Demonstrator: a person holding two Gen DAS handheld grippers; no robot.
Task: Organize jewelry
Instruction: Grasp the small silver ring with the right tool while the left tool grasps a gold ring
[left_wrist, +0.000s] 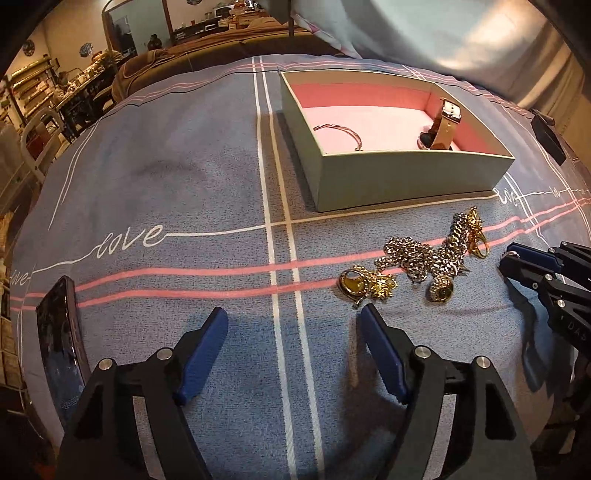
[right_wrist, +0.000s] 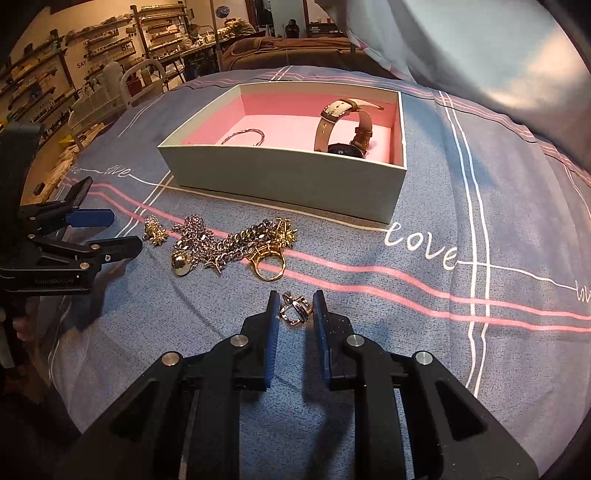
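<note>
A pale green box (left_wrist: 406, 177) (right_wrist: 280, 181) with a pink lining stands on the bedspread. It holds a thin bangle (left_wrist: 340, 131) (right_wrist: 243, 134) and a strap watch (left_wrist: 445, 125) (right_wrist: 343, 125). In front of the box lies a tangle of silver chain (left_wrist: 424, 254) (right_wrist: 221, 243), with a gold ring (left_wrist: 480, 247) (right_wrist: 269, 266) and other gold pieces (left_wrist: 354, 282) (right_wrist: 181, 262) around it. My right gripper (right_wrist: 294, 306) (left_wrist: 508, 256) is shut on a small ornate ring (right_wrist: 293, 314) low over the cloth. My left gripper (left_wrist: 291, 314) (right_wrist: 125, 230) is open and holds nothing, just left of the pile.
A dark phone (left_wrist: 59, 339) lies on the bedspread by my left gripper. The blue-grey cloth (right_wrist: 461, 206) has pink and white stripes and "love" lettering. Shelves, furniture and seated people fill the room behind the bed.
</note>
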